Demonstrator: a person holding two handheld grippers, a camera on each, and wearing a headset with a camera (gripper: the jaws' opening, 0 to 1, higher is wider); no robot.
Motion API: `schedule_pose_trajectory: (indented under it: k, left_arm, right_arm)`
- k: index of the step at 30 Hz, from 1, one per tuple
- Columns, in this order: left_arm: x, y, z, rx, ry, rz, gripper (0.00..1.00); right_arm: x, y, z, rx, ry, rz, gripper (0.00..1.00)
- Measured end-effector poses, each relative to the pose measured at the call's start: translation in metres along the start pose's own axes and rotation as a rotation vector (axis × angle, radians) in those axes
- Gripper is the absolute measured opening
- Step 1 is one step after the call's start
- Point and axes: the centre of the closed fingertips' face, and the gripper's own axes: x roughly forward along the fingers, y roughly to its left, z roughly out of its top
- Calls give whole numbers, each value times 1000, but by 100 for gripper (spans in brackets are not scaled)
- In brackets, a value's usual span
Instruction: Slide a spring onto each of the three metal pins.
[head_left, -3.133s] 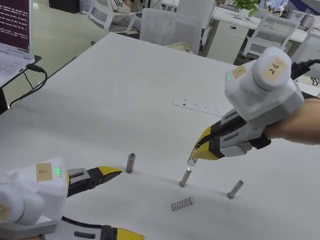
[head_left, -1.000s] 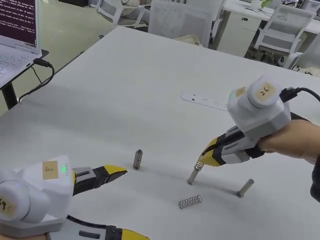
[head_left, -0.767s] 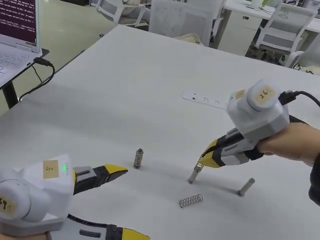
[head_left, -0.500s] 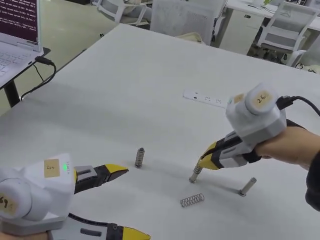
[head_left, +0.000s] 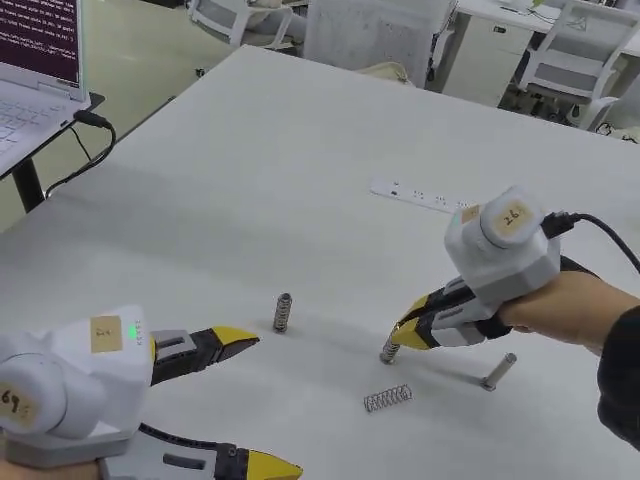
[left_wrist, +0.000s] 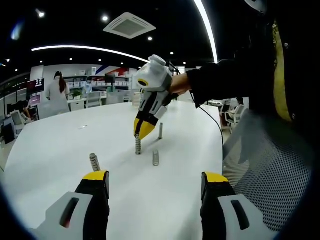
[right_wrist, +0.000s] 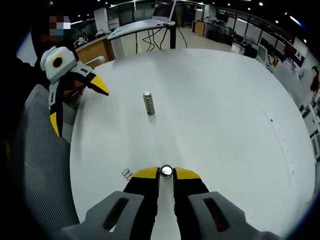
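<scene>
The right gripper (right_wrist: 167, 173) has its jaws drawn nearly together on the top coils of the held spring (left_wrist: 138, 145), which is threaded over the middle pin (right_wrist: 166, 171). The pin's round head sits exactly between the two yellow tips, and in the left gripper view the coils run from those tips down to the table (head_left: 300, 180). The left gripper (left_wrist: 155, 176) has its jaws wide apart with nothing between them. Ahead of them and a little to their left stands the finished pin (left_wrist: 94, 161), its spring seated. Just to the left of the right jaws lies the loose spring (right_wrist: 126, 173), on its side. Past the right jaws, seen from the left gripper, the bare pin (left_wrist: 160, 131) stands upright.

The springs look light, thin-wired and springy. A hard squeeze would likely flatten the coils or flick the spring away, and lying down it may roll on the smooth top. A gentle grip across the middle coils seems best, leaving one open end clear of the tips to meet the pin's head. The pins are stiff but appear to stand free, so a sideways nudge could tip one.
</scene>
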Motion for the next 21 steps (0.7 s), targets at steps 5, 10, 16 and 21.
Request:
schedule_pose_trajectory:
  k: [5, 10, 16, 21]
  left_arm:
    - [0, 1, 0, -1, -1, 3, 71]
    - [0, 1, 0, -2, 0, 3, 71]
    - [1, 0, 0, 0, 3, 2, 71]
    - [0, 0, 0, 3, 4, 4, 71]
  right_arm:
    - [4, -1, -3, 5, 3, 0, 8]
    - [6, 0, -4, 1, 3, 2, 8]
    - [5, 1, -4, 3, 4, 3, 8]
    - [5, 1, -9, 6, 23, -4, 9]
